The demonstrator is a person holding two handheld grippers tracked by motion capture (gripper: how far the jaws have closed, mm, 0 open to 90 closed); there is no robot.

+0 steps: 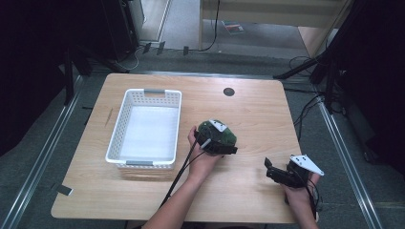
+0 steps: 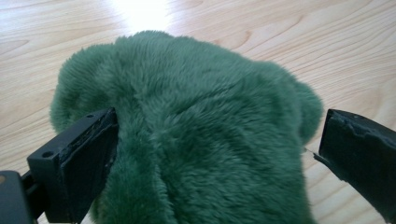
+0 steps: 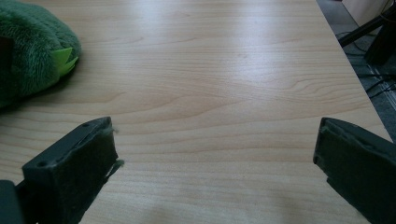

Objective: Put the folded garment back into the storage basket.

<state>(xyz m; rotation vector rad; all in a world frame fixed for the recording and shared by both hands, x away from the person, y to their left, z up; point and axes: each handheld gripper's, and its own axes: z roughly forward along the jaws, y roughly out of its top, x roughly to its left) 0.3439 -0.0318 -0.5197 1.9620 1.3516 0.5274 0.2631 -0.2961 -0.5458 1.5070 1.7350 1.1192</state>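
High view first: the green plush toy (image 1: 220, 134) sits on the wooden table (image 1: 258, 114) about dead centre of the frame, just right of the white basket (image 1: 145, 128), which takes up the left-middle. The left gripper (image 1: 222, 141) is right on top of the toy, hand wrapped around it from below. The right gripper (image 1: 273, 171) is down in the lower right of the frame, well apart from the toy, hovering over bare wood with its grey plate sticking out to the right. There's also a small dark round hole cover (image 1: 229, 91) near the top centre of the table.

Left gripper view: green fur everywhere through the middle of the frame. The toy (image 2: 187, 135) sits between the two black jaws. The left jaw presses into the fur at lower left, while the right jaw at the right edge stands just off it with a sliver of table showing, so the jaws are spread around the toy, not clamped.

Right gripper view: jaws wide apart at the bottom corners, nothing between them but table. The toy (image 3: 32, 60) peeks in at the upper left, with a light green bit poking out.
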